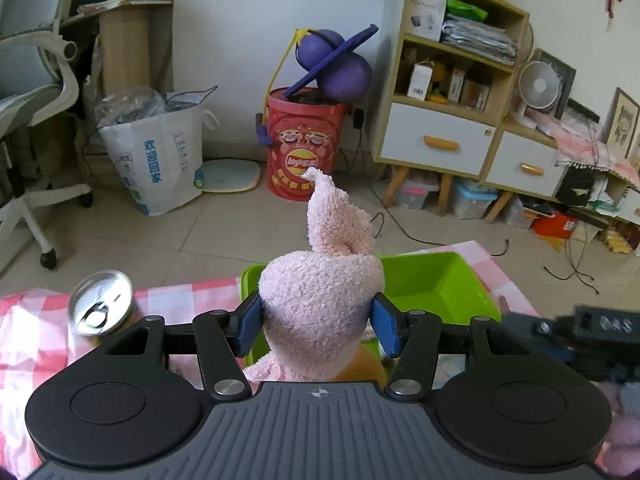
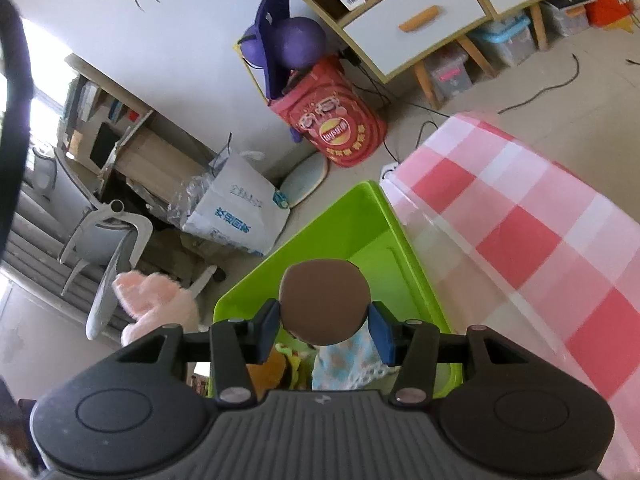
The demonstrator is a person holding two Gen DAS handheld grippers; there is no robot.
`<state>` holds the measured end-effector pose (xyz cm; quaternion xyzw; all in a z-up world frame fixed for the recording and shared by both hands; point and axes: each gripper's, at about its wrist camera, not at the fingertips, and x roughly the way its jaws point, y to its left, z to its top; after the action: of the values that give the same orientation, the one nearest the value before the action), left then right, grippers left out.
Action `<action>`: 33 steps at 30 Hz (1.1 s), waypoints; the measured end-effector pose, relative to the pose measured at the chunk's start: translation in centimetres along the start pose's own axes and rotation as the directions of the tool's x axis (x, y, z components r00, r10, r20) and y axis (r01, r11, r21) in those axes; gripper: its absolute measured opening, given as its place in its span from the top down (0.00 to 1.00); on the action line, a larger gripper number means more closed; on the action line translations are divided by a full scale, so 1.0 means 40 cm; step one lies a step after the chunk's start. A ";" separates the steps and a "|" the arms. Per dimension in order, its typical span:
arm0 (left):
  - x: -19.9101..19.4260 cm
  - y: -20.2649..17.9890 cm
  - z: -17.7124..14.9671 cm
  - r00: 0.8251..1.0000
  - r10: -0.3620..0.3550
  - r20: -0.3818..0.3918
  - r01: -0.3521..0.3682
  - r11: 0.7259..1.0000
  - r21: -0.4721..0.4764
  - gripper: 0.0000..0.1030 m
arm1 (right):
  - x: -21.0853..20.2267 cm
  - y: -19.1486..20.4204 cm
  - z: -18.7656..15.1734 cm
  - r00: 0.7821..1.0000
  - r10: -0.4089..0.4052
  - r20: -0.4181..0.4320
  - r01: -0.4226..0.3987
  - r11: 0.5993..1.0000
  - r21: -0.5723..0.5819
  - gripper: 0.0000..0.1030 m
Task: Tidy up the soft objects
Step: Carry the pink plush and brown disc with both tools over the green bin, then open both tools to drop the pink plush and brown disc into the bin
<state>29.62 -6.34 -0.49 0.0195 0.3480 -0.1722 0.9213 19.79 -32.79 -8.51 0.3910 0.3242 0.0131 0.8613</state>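
My left gripper is clamped on one pink plush toy, its long axis upright, the twisted ear tip pointing up and away from me, above the near rim of the single green bin. My right gripper is clamped on one brown round-headed toy, held over the bin's interior. The bin's far half is open. One silver can stands left of the bin on the checked cloth.
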 end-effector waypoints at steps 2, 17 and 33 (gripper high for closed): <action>0.031 0.000 0.003 1.000 0.007 -0.007 -0.007 1.000 0.005 0.44 | 0.014 -0.007 -0.002 1.000 0.002 0.004 -0.002 1.000 0.000 0.78; 0.126 -0.007 0.005 0.996 0.044 -0.079 -0.037 0.995 0.090 0.42 | 0.062 -0.014 -0.021 1.000 -0.001 -0.024 0.000 1.000 -0.010 0.78; 0.043 -0.024 -0.009 0.997 0.041 -0.064 -0.037 0.997 0.062 0.19 | 0.013 0.008 -0.006 1.000 0.004 -0.021 -0.004 1.000 0.013 0.54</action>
<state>30.29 -7.71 -1.80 0.0598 0.3720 -0.1640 0.9117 20.15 -32.28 -8.68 0.3969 0.3326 0.0168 0.8553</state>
